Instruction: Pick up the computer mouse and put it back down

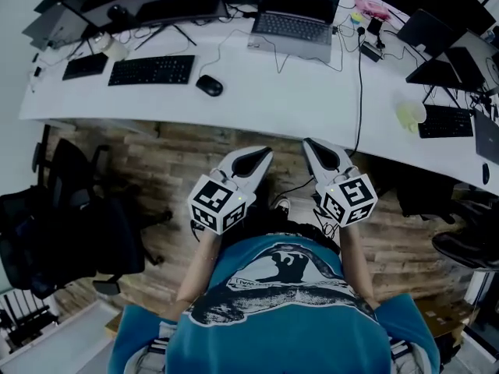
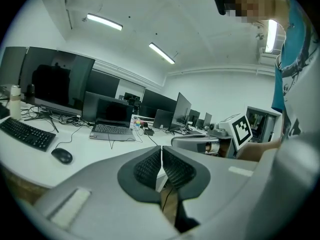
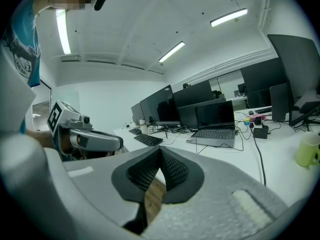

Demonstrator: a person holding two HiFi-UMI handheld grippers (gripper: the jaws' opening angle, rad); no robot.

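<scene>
A black computer mouse [image 1: 209, 86] lies on the white desk [image 1: 265, 107], just right of a black keyboard [image 1: 151, 70]; it also shows in the left gripper view as the mouse [image 2: 62, 156]. Both grippers hang in front of the person's chest, short of the desk's front edge and well away from the mouse. My left gripper [image 1: 263, 155] [image 2: 161, 160] is shut with nothing between its pads. My right gripper [image 1: 308, 144] [image 3: 160, 160] is shut and empty too.
A grey laptop [image 1: 295, 18] stands open at the desk's middle. Monitors and cables line the back. A yellow-green mug [image 1: 411, 114] sits at the right beside another keyboard [image 1: 446, 121]. A black office chair [image 1: 70, 224] stands on the wooden floor at the left.
</scene>
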